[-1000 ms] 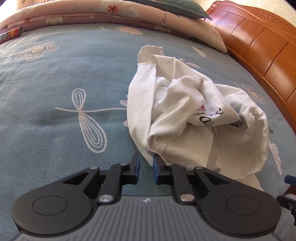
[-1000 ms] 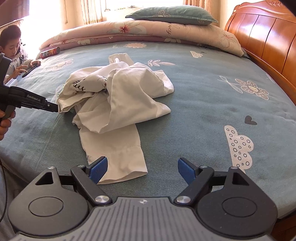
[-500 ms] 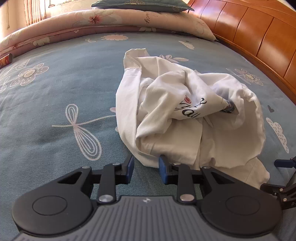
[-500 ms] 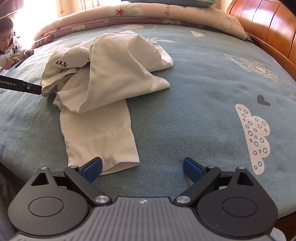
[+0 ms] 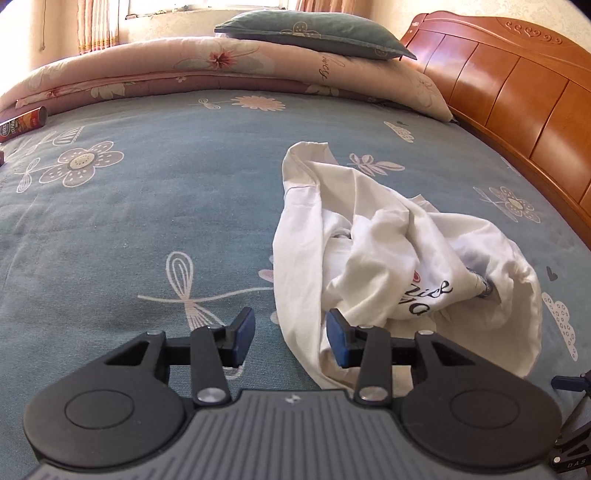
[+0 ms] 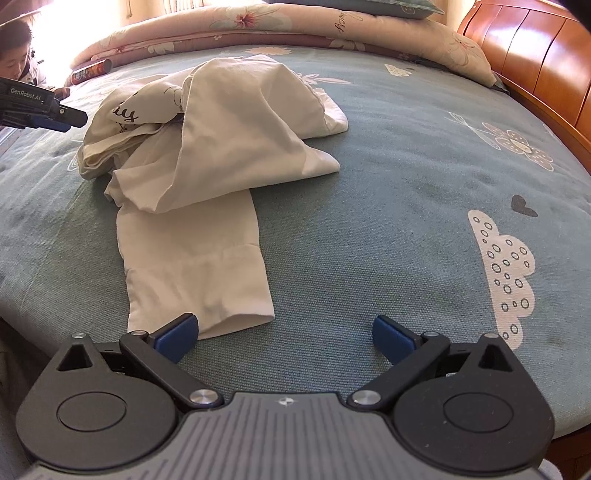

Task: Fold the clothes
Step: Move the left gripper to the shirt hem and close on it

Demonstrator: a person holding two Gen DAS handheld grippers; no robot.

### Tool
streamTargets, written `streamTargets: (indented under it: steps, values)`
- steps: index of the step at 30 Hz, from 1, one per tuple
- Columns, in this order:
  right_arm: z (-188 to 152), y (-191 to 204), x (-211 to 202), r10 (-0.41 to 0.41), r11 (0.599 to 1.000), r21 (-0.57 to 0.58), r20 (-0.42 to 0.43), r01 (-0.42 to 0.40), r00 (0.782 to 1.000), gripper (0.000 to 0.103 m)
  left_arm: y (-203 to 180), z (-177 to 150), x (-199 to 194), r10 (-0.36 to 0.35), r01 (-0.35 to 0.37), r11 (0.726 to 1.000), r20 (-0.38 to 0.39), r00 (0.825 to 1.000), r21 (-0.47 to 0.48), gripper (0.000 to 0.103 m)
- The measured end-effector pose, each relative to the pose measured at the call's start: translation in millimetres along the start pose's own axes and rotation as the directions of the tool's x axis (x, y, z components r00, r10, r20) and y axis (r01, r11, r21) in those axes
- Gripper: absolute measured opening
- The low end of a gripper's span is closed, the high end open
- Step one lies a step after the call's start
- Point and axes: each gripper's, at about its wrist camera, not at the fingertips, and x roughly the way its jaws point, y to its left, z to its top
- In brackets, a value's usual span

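A crumpled white long-sleeved shirt [image 5: 399,258] with black lettering lies on the blue-grey bedspread [image 5: 147,221]. My left gripper [image 5: 290,341] is open, with its right pad against the shirt's near edge and nothing held. In the right wrist view the shirt [image 6: 229,129] lies ahead, one sleeve [image 6: 195,273] stretched toward me. My right gripper [image 6: 283,334] is wide open and empty, its left pad just over the sleeve's cuff. The left gripper also shows in the right wrist view [image 6: 74,118], at the shirt's far left side.
A folded pink floral quilt [image 5: 221,70] and a green pillow [image 5: 314,35] lie at the head of the bed. A wooden bed frame [image 5: 517,103] runs along the right. A snack can [image 5: 22,123] lies far left. A child [image 6: 18,62] sits beyond the bed.
My left gripper has opened from nearly shut and its view has tilted up. My right gripper has moved closer to the sleeve cuff, still wide open.
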Motion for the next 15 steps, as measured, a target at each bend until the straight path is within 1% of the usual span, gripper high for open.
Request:
streamTargets:
  steps: [1,3,5,8,9,11,14,15]
  values:
    - [0,0,0,0.001,1.000,-0.001,0.001,-0.001,1.000,0.103,-1,1,5,-0.001,0.001,1.000,-0.003,1.000,0.009,0.036]
    - [0,0,1,0.003,1.000,-0.003,0.001,-0.003,1.000,0.103,-4,3,16,-0.015,0.015,1.000,-0.022,1.000,0.023,0.035]
    - [1,-1,1,0.005,1.000,-0.005,0.000,-0.005,1.000,0.103,-10,4,25,-0.008,0.010,0.999,-0.040,0.999,0.050,0.035]
    - [0,-1,1,0.007,1.000,-0.007,0.001,-0.007,1.000,0.103,-18,5,34,0.042,-0.036,0.994,-0.049,0.998,0.106,0.034]
    - [0,-1,1,0.006,1.000,-0.008,0.001,-0.006,1.000,0.103,-19,5,36,0.064,-0.057,0.992,-0.052,0.997,0.113,0.030]
    - [0,-1,2,0.006,1.000,-0.010,0.002,-0.006,1.000,0.103,-17,5,36,0.086,-0.080,0.991,-0.051,0.995,0.110,0.030]
    - [0,-2,3,0.009,1.000,-0.012,0.005,-0.009,1.000,0.103,-10,3,31,0.092,-0.087,0.991,-0.048,0.995,0.098,0.030]
    - [0,-2,3,0.009,1.000,-0.014,0.005,-0.009,1.000,0.103,-9,2,31,0.110,-0.104,0.989,-0.048,0.993,0.106,0.030]
